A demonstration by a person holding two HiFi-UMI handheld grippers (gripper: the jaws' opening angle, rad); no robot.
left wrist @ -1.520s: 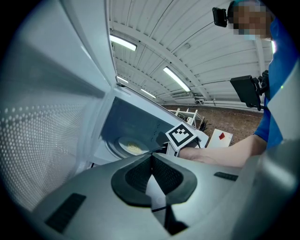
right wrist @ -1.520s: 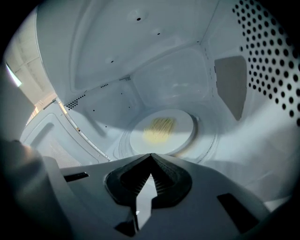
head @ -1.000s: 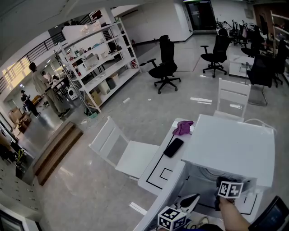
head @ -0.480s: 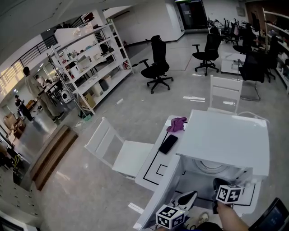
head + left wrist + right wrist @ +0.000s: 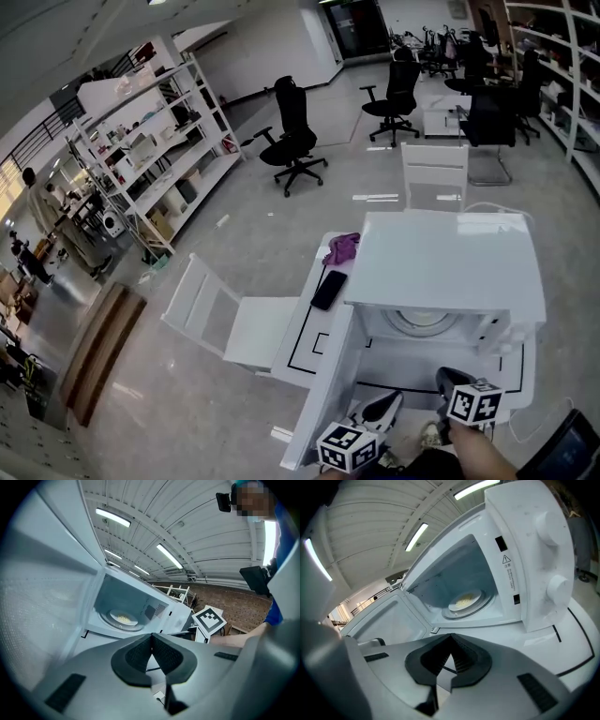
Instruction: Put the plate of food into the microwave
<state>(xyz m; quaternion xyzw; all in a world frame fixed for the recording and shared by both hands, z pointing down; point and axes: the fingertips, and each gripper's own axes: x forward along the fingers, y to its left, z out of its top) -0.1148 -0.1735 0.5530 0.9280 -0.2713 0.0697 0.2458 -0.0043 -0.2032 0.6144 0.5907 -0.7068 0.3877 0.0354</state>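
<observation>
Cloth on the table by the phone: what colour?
Purple. The cloth shows best in the head view.

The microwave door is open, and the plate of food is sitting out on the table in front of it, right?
Not quite. The door is open, but the plate of food is not out in front. It sits inside the microwave, on the round turntable. The right gripper view shows this most clearly.

The white table (image 5: 305, 323) carries the open microwave (image 5: 445, 267), a black phone (image 5: 329, 290) and a purple cloth (image 5: 342, 247).
</observation>
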